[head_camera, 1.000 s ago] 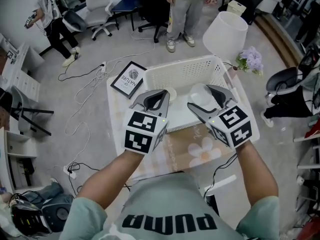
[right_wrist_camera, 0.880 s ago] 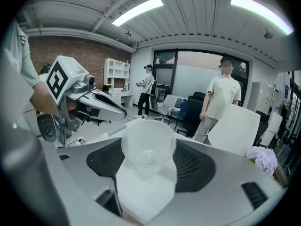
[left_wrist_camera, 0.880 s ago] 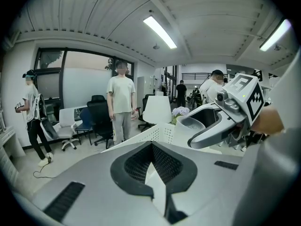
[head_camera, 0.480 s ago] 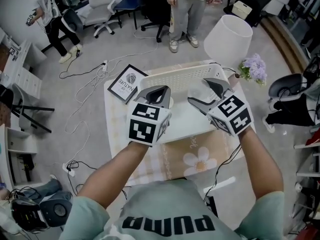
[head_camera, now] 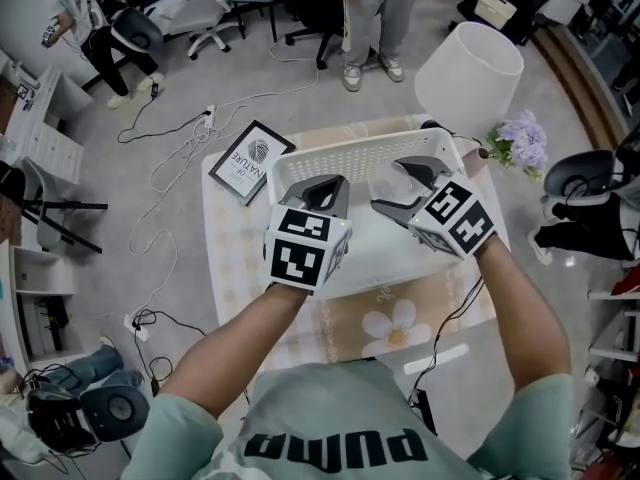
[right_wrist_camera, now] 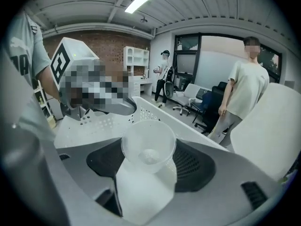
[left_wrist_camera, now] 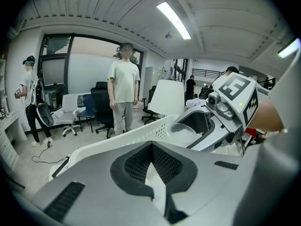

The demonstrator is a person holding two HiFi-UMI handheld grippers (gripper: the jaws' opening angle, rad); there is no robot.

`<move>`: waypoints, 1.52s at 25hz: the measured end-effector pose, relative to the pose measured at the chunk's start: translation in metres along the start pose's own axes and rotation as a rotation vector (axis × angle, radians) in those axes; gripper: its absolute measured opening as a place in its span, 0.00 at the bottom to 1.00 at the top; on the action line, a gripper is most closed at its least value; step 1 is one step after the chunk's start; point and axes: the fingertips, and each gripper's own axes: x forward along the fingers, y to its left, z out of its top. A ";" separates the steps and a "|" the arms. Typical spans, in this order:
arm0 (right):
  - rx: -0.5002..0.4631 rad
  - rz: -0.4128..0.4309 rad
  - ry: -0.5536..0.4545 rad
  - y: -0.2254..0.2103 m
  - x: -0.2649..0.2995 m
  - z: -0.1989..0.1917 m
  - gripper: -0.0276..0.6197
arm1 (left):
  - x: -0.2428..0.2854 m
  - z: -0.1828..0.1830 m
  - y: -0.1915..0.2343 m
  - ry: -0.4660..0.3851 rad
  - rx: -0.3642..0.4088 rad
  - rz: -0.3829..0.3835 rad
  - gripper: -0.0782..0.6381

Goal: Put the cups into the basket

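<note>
A white perforated basket (head_camera: 360, 153) stands at the table's far side. My right gripper (head_camera: 395, 190) hovers over its right half, shut on a clear plastic cup (head_camera: 384, 182). In the right gripper view that cup (right_wrist_camera: 148, 147) sits between the jaws with its mouth facing the camera, the basket wall (right_wrist_camera: 108, 126) behind it. My left gripper (head_camera: 325, 193) hangs over the basket's left half, jaws together with only a thin white sliver between them. The left gripper view shows the basket rim (left_wrist_camera: 131, 135) and the right gripper's cup (left_wrist_camera: 186, 128). No other cup shows.
A white lampshade (head_camera: 468, 73) and purple flowers (head_camera: 525, 140) stand right of the basket. A framed picture (head_camera: 250, 161) lies at the table's far left corner. A flower-print cloth (head_camera: 390, 323) covers the near side. A person (head_camera: 380, 8), office chairs and floor cables lie beyond.
Both grippers have moved forward, further over the basket. The right gripper still holds the cup. A white round shape beside the left gripper's tip is no longer visible.
</note>
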 end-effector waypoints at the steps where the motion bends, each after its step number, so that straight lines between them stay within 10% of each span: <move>1: 0.000 0.013 0.016 0.001 0.005 -0.005 0.54 | 0.002 -0.001 0.000 0.005 0.001 0.004 0.11; 38: -0.049 0.149 0.417 0.018 0.094 -0.135 0.54 | 0.056 -0.042 -0.017 0.122 -0.042 -0.081 0.11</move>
